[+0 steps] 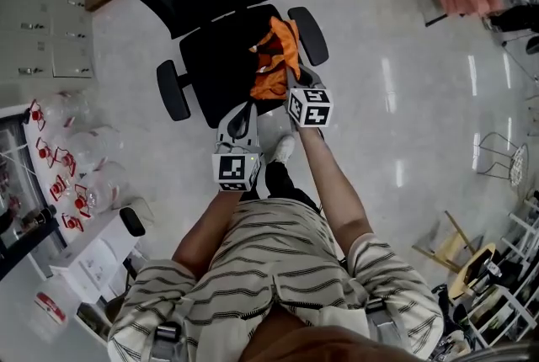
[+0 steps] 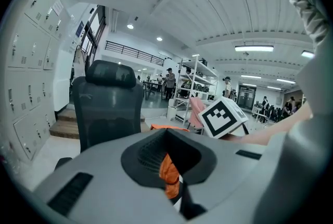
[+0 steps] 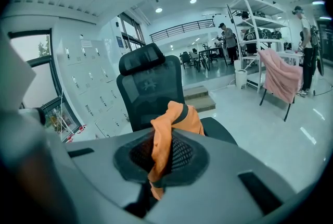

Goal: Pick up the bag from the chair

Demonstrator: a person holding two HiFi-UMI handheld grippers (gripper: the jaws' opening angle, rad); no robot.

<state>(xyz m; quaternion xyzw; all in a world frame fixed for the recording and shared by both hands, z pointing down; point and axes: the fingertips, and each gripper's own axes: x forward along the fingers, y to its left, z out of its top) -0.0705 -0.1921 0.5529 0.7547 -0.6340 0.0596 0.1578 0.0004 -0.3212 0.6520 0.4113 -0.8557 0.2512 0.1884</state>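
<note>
One black chair (image 1: pixel 215 57) fills my head view, with the orange bag (image 1: pixel 274 57) heaped on its seat beside the right-hand armrest and both forearms stretched toward the seat's front edge. Only the gripper views show me the left gripper (image 2: pixel 173 184) and right gripper (image 3: pixel 154 175) each clamped on the bag's cloth.

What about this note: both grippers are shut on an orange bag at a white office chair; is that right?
Not quite. The office chair is black, not white, as the head view shows. The rest stands: the left gripper and the right gripper are each shut on the orange bag.
</note>
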